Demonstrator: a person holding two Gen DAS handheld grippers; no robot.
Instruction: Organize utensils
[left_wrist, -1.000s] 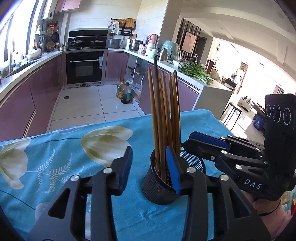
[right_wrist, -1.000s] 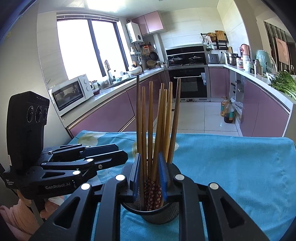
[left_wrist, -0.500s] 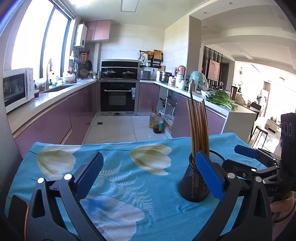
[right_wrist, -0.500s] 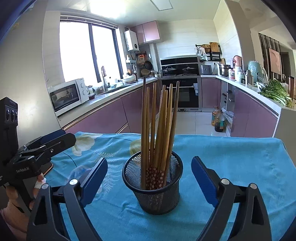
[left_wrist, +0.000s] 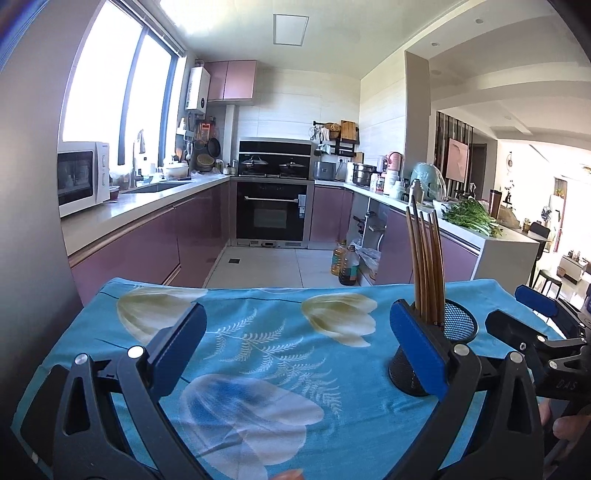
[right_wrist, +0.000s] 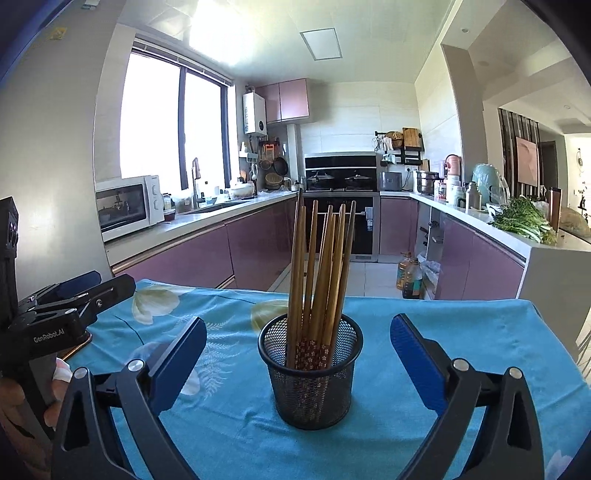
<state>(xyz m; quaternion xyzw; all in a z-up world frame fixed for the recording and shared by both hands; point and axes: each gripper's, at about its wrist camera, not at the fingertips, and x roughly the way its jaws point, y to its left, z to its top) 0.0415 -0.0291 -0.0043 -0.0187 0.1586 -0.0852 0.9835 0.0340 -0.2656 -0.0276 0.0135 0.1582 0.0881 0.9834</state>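
A black mesh holder (right_wrist: 312, 391) stands upright on the blue flowered tablecloth (right_wrist: 461, 332), with several brown chopsticks (right_wrist: 321, 266) leaning in it. My right gripper (right_wrist: 295, 350) is open wide just in front of the holder. Its blue pads (right_wrist: 417, 365) are well clear on both sides. In the left wrist view the holder (left_wrist: 458, 325) and chopsticks (left_wrist: 424, 266) sit to the right, partly behind the right finger. My left gripper (left_wrist: 295, 343) is open over bare cloth with nothing between its fingers. Each gripper shows in the other's view, the left gripper (right_wrist: 107, 282) and the right gripper (left_wrist: 517, 314).
The table's far edge (left_wrist: 258, 290) drops to the tiled kitchen floor, where oil bottles (left_wrist: 347, 260) stand. Purple cabinets, a microwave (right_wrist: 129, 205) and an oven lie beyond. Greens (right_wrist: 524, 221) rest on the right counter. A hand (right_wrist: 14, 402) holds the left gripper's handle.
Both grippers have opened wide. The right let go of the chopsticks and drew back from the holder. The left swung away to the left, so the holder now sits at its right.
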